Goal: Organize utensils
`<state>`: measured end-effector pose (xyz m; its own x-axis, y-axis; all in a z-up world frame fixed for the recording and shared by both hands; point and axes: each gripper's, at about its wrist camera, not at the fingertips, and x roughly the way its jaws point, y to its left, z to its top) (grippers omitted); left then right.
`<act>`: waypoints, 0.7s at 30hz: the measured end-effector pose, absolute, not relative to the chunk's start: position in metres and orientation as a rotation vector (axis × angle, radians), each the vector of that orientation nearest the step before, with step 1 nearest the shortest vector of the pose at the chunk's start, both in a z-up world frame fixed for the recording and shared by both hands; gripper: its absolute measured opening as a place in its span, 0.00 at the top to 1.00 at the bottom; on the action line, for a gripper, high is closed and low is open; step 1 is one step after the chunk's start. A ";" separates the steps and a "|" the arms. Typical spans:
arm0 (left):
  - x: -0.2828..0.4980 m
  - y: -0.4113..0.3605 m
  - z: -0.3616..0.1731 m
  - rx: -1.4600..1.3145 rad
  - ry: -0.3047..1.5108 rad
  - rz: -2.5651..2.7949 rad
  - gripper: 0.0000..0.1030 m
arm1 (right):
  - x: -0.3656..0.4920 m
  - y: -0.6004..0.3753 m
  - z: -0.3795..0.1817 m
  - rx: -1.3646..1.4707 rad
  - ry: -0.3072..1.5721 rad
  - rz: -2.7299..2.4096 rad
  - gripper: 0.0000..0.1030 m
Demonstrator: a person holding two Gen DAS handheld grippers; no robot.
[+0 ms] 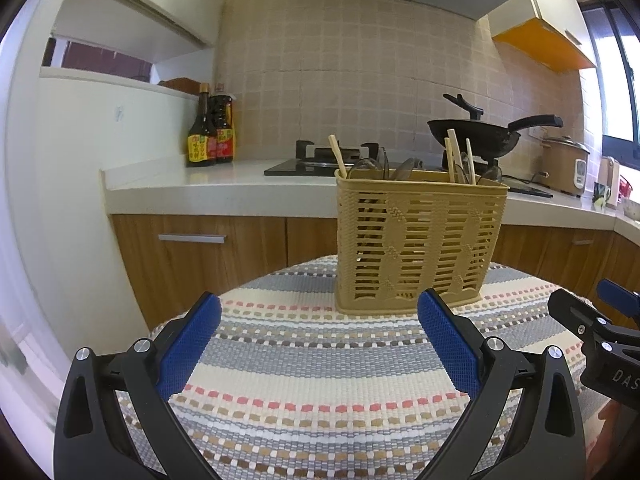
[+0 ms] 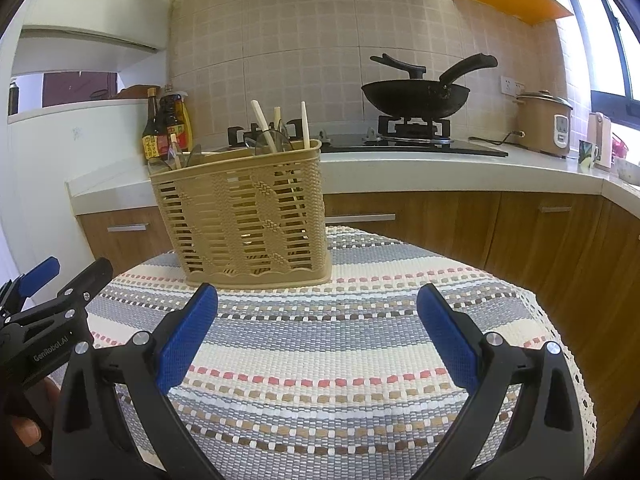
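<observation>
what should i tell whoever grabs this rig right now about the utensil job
Left gripper: open, empty, held low over the striped cloth.
Right gripper: open, empty, beside the left one over the same cloth.
Basket: upright at the far side of the table, ahead of both grippers, neither touching it.
Chopsticks and spoons stand in the basket.
Done: no loose utensils show on the cloth.
Left: cannot tell if the basket's contents are sorted; check inside.
</observation>
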<state>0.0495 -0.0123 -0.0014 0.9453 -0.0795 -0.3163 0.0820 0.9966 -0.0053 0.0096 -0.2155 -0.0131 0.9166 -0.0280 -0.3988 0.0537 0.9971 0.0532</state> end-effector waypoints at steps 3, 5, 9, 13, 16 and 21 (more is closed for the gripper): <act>0.049 -0.013 -0.001 0.010 0.322 -0.080 0.07 | 0.010 -0.214 -0.013 0.058 0.408 -0.039 0.08; 0.051 -0.011 -0.002 0.001 0.331 -0.081 0.07 | 0.009 -0.214 -0.013 0.056 0.407 -0.039 0.08; 0.053 -0.008 -0.002 -0.017 0.345 -0.083 0.07 | 0.009 -0.214 -0.013 0.056 0.407 -0.039 0.08; 0.053 -0.009 -0.002 -0.012 0.340 -0.083 0.07 | 0.008 -0.212 -0.013 0.053 0.403 -0.038 0.08; 0.052 -0.010 -0.001 0.001 0.330 -0.086 0.07 | 0.006 -0.210 -0.012 0.042 0.392 -0.036 0.08; 0.051 -0.015 -0.002 0.014 0.325 -0.090 0.07 | 0.006 -0.209 -0.012 0.031 0.391 -0.032 0.08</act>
<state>0.0509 -0.0146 -0.0017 0.9437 -0.0865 -0.3193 0.0909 0.9959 -0.0010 0.0061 -0.2092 -0.0119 0.9242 -0.0248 -0.3811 0.0367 0.9990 0.0240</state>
